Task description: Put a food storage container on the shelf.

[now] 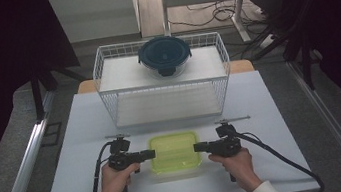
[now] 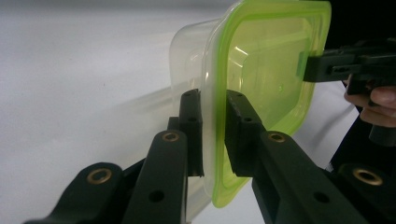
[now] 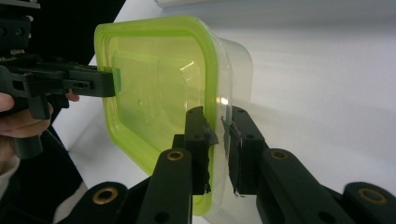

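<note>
Yellow-green plastic marks the lid of a clear, square food box [image 1: 175, 152] that sits on the white table [image 1: 78, 139], near the person's edge and midway between the two hands. The left gripper [image 1: 149, 154] comes in from the box's left side and the right gripper [image 1: 199, 147] from its right, each at the lid's rim.

In the left gripper view the two black jaws stand on either side of the green rim [image 2: 215, 135], one against the clear wall and one on the lid's top face, clamped on that edge; the right gripper [image 2: 314, 69] meets the far rim. The right gripper view shows the same from the other side: its jaws pinch the rim [image 3: 212, 126] between them, and the left gripper [image 3: 108, 83] touches the opposite edge. So both are clenched on the box.

The left hand [image 1: 115, 177] and the right hand [image 1: 238, 162] wrap the grips, white sleeves at the bottom edge, with black cables trailing off.

Farther back on the table stands a white wire rack [image 1: 106, 85]. On its top shelf rests a round glass bowl with a dark blue lid [image 1: 164, 54].
</note>
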The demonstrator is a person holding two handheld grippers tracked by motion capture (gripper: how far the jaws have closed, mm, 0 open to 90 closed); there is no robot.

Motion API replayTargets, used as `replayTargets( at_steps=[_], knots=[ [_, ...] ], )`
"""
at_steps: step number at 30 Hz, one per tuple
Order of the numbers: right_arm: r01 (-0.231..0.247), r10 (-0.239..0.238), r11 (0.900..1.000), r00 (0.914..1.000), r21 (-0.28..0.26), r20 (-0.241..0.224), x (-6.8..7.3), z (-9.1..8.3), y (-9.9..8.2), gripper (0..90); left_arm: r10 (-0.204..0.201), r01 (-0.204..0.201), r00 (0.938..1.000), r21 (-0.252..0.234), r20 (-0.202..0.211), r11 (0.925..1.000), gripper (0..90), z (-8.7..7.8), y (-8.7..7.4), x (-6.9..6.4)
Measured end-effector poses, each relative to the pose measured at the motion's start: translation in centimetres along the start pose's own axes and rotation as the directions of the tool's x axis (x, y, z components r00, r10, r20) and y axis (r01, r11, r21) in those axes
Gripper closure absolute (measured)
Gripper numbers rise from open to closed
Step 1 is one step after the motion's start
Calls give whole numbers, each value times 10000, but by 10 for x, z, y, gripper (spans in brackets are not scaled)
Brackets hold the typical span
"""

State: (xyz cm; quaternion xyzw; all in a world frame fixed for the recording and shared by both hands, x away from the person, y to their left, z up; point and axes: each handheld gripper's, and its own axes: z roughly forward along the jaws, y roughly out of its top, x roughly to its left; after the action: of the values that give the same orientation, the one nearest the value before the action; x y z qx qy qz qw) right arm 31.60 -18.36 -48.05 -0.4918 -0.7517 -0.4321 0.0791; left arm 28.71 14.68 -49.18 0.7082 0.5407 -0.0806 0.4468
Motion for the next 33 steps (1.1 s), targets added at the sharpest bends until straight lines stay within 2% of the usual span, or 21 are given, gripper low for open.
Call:
replayTargets(
  at_steps=[5,14,23,33],
  knots=[
    [343,-342,9992,9994,-204,34,7,-7,2,784,238,-235,9996,-231,122,9995,792,-7,2,-5],
    [844,-845,9948,9964,-569,9,15,-19,5,785,775,-773,9970,-507,34,9957,794,-17,4,-17],
    [1516,-1507,9847,9884,-860,160,25,-29,9,784,1054,-1040,9944,-927,102,9902,796,-27,7,-25],
    [1795,-1784,9779,9838,-1068,195,29,-35,14,784,1303,-1283,9914,-1089,115,9857,795,-31,13,-31]
  ],
)
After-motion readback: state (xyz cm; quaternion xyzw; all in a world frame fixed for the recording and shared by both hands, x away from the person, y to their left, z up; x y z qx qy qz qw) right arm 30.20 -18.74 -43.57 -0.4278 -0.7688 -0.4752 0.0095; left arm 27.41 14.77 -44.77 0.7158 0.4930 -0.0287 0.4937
